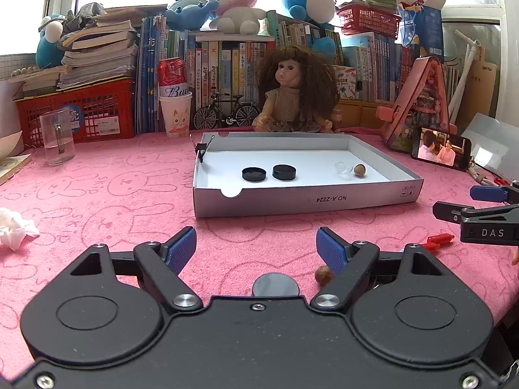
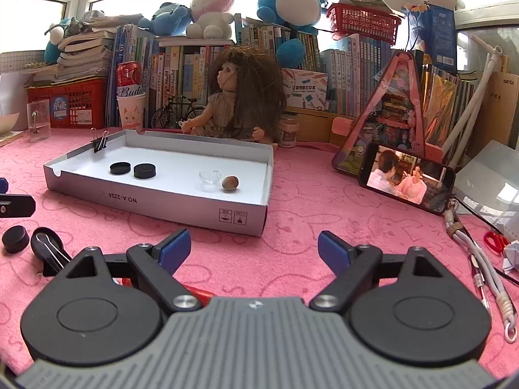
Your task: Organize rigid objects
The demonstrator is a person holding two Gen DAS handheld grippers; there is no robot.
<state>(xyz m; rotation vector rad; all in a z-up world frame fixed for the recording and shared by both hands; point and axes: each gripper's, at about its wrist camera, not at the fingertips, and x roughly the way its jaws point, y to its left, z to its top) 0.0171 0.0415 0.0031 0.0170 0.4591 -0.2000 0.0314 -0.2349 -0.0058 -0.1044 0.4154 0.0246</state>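
Note:
A shallow white cardboard tray (image 1: pixel 292 202) (image 2: pixel 155 206) lies on the pink cloth. In it are two black round caps (image 1: pixel 254 174) (image 1: pixel 284 172), a clear glass piece (image 1: pixel 343 169) and a brown nut (image 1: pixel 359 170). My left gripper (image 1: pixel 256 249) is open and empty above the cloth in front of the tray; a grey disc (image 1: pixel 275 285) and a second nut (image 1: pixel 323 274) lie by its fingers. My right gripper (image 2: pixel 253 249) is open and empty; a red object (image 2: pixel 198 291) lies under it. A black cap (image 2: pixel 14 239) and a black clip (image 2: pixel 48 249) lie at its left.
A binder clip (image 1: pixel 202 149) grips the tray's far left wall. A doll (image 1: pixel 292 97), a phone showing video (image 2: pixel 405 183), a glass mug (image 1: pixel 58 137), a paper cup (image 1: pixel 175 116), red crates and books stand behind. Cables and red scissors (image 2: pixel 494 241) lie right. Crumpled tissue (image 1: pixel 14 228) lies left.

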